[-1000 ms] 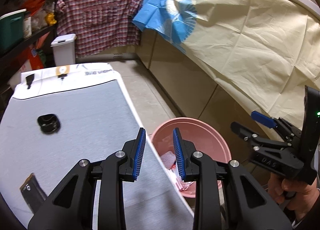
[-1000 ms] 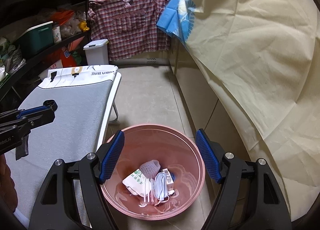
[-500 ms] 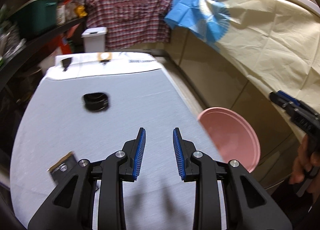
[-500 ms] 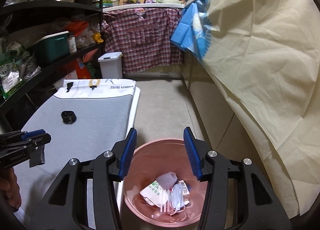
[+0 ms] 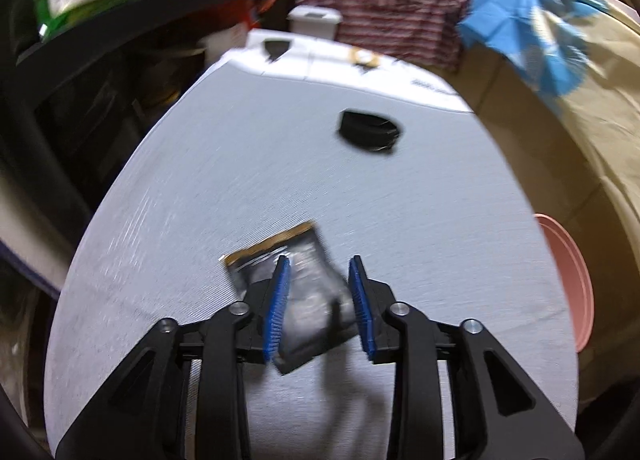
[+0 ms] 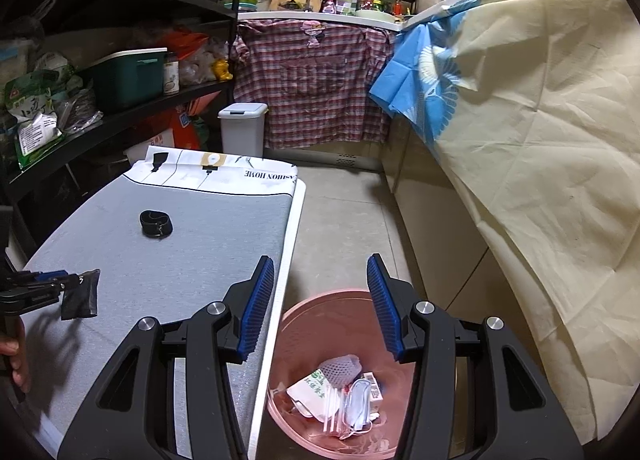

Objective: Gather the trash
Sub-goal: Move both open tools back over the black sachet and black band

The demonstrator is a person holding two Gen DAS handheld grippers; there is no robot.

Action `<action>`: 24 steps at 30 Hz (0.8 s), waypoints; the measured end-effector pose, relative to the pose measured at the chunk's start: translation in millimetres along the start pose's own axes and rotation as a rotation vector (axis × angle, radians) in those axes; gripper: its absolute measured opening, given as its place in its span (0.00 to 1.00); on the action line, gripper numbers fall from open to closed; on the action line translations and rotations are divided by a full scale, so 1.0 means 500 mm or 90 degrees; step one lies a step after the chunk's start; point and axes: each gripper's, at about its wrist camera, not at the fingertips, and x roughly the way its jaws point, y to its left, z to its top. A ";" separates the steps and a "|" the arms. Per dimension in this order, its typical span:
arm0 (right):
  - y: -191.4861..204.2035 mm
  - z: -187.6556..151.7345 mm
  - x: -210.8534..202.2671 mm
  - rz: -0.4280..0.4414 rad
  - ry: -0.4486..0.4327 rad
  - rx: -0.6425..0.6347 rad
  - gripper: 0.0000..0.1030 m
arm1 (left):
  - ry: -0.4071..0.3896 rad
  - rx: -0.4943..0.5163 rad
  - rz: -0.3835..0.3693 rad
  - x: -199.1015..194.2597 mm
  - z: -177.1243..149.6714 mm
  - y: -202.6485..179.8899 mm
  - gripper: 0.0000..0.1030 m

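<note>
A dark foil wrapper (image 5: 304,296) with a gold edge lies on the grey table cloth (image 5: 240,180). My left gripper (image 5: 318,302) is open and straddles the wrapper, its jaws on either side; the view is blurred. The wrapper (image 6: 80,294) and the left gripper (image 6: 44,280) also show at the left of the right wrist view. A black round object (image 5: 370,130) lies farther back on the table (image 6: 156,223). My right gripper (image 6: 320,300) is open and empty above the pink basin (image 6: 320,324), which holds paper and plastic trash (image 6: 340,384).
The pink basin (image 5: 568,280) stands on the floor off the table's right edge. A cream sheet (image 6: 540,140) drapes the counter to the right. Dark shelves (image 6: 100,100) with goods run along the left. A small white bin (image 6: 242,128) stands beyond the table.
My left gripper has swung left from the basin to the table and now straddles the foil wrapper. My right gripper has risen above the basin and its jaws have narrowed, then widened a little.
</note>
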 end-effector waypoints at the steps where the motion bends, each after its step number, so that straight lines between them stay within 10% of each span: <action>1: 0.001 0.001 0.002 0.001 0.001 -0.001 0.48 | 0.005 -0.008 0.006 0.005 -0.002 0.004 0.36; 15: -0.014 -0.010 0.013 0.000 0.015 0.002 0.48 | 0.045 -0.024 0.086 0.056 -0.018 -0.033 0.71; 19: -0.003 -0.012 0.018 0.004 0.018 -0.009 0.48 | 0.045 -0.012 0.109 0.056 -0.018 -0.041 0.70; 24: 0.028 -0.010 0.026 0.024 0.022 -0.030 0.48 | 0.028 0.012 0.101 0.046 -0.009 -0.044 0.38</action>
